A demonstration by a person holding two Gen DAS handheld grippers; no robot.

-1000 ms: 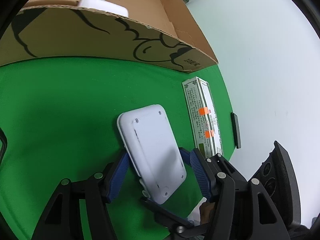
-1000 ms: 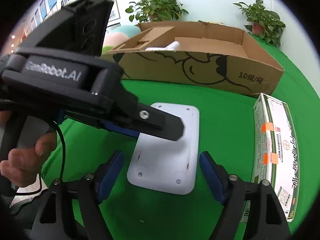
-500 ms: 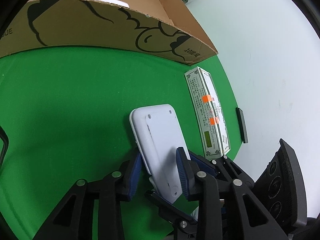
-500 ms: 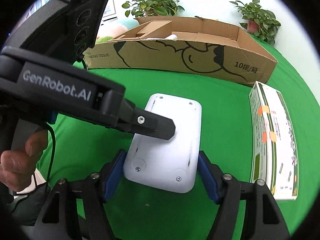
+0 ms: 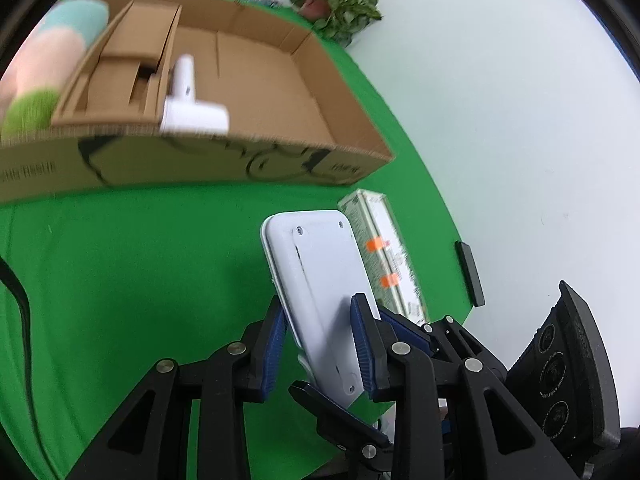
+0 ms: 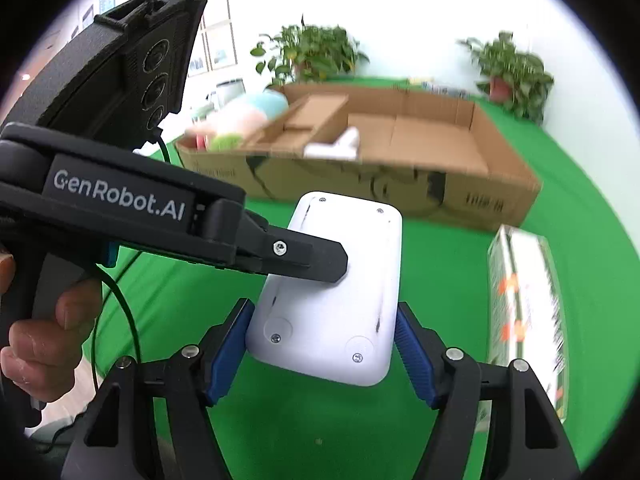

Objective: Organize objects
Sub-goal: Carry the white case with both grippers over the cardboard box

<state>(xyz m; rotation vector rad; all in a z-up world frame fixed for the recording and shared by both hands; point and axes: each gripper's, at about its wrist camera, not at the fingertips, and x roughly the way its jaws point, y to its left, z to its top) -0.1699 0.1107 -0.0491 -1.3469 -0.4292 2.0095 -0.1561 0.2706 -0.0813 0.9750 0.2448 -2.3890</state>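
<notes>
White device (image 6: 332,300) lifted clear of green table (image 6: 168,300), clamped across its width by right gripper (image 6: 324,344), pinched on its edge by left gripper (image 5: 320,344). Behind: cardboard box (image 6: 460,184); carton (image 6: 524,304) at right edge.

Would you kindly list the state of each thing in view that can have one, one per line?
White device: underside up, lifted off the green cloth, held by both grippers.
Left hand-held gripper: shut on the device across its thickness.
Right hand-held gripper: shut on the device across its width.
Cardboard box: open-topped, a white tool lying inside.
Green-and-white carton: closed, lying flat on the cloth.
</notes>
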